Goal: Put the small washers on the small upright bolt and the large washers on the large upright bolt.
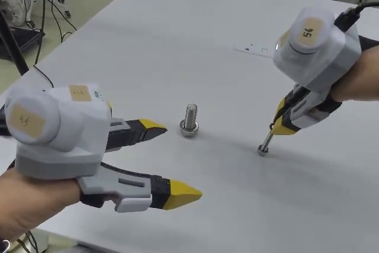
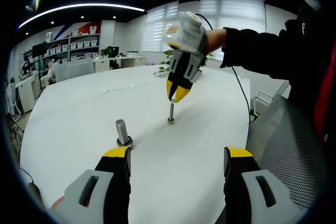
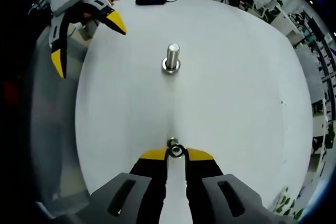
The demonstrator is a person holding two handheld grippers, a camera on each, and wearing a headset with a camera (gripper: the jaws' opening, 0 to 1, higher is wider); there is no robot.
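Though askew, "95" (image 1: 307, 32) atop right tool (image 1: 277, 126)

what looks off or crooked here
Nothing clearly. The large bolt stands upright, washers at its base. The small bolt seems to lean in the head view but looks straight in the left gripper view.
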